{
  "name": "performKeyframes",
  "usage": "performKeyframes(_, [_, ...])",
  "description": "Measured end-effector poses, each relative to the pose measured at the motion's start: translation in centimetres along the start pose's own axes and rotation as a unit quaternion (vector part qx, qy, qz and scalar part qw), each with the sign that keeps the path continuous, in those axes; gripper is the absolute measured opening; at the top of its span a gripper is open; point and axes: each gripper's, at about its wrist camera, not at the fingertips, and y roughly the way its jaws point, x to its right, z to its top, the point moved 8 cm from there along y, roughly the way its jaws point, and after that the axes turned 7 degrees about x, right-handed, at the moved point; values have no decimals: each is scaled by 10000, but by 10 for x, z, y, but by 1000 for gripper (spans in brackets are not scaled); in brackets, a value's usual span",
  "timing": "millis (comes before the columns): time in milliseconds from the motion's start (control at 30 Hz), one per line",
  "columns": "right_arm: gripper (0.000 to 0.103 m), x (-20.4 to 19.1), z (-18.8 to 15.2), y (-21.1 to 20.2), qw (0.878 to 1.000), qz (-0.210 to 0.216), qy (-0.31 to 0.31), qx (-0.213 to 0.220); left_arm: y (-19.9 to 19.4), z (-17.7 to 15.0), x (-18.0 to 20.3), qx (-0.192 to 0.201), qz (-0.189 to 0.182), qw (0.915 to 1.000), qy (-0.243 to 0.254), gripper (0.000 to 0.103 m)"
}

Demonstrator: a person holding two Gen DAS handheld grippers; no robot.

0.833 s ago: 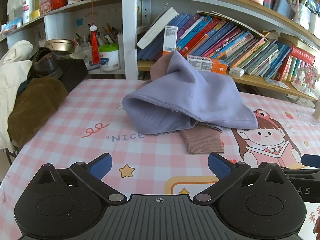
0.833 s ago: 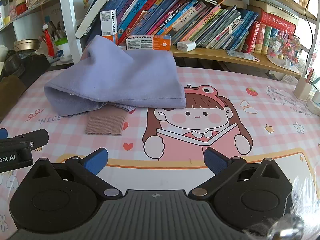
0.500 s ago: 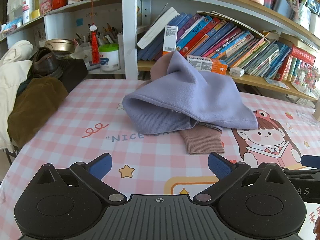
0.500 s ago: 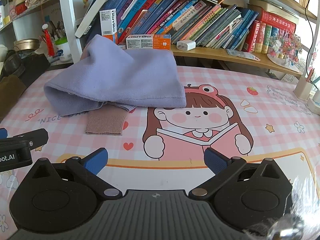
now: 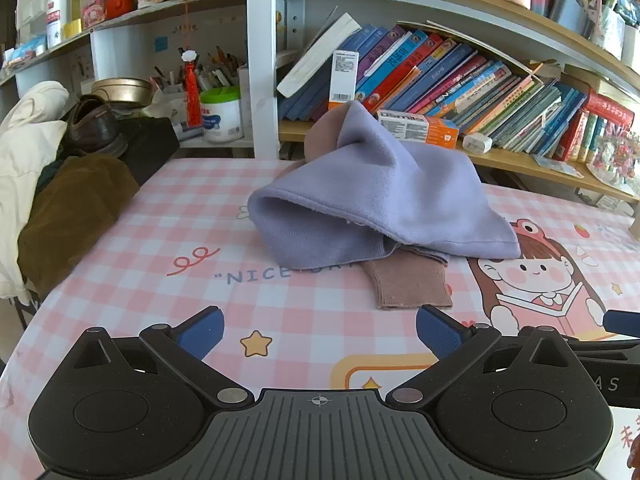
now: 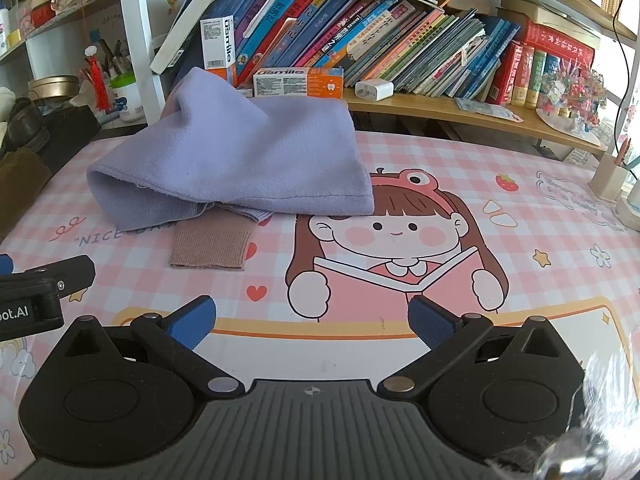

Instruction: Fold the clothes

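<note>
A lilac knit garment point(image 5: 384, 196) lies in a loose heap on the pink checked tablecloth point(image 5: 160, 240); it also shows in the right wrist view point(image 6: 240, 160). A brown ribbed cuff point(image 5: 408, 284) of a second garment sticks out from under it toward me, also in the right wrist view point(image 6: 212, 246). My left gripper point(image 5: 320, 330) is open and empty, low over the table in front of the heap. My right gripper point(image 6: 312, 324) is open and empty, to the right of the left one, short of the clothes.
A bookshelf point(image 5: 460, 76) full of books stands right behind the table. Toothpaste boxes point(image 6: 298, 80) lie on its lower board. A brown and cream pile of clothes with a shoe point(image 5: 60, 168) sits at the table's left edge. A pen holder point(image 6: 610, 176) stands at far right.
</note>
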Motion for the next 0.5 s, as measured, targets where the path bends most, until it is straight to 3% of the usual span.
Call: performKeyframes(500, [103, -1, 0, 2, 10000, -23, -11, -36, 2, 0, -1, -40, 14, 10000, 3, 103])
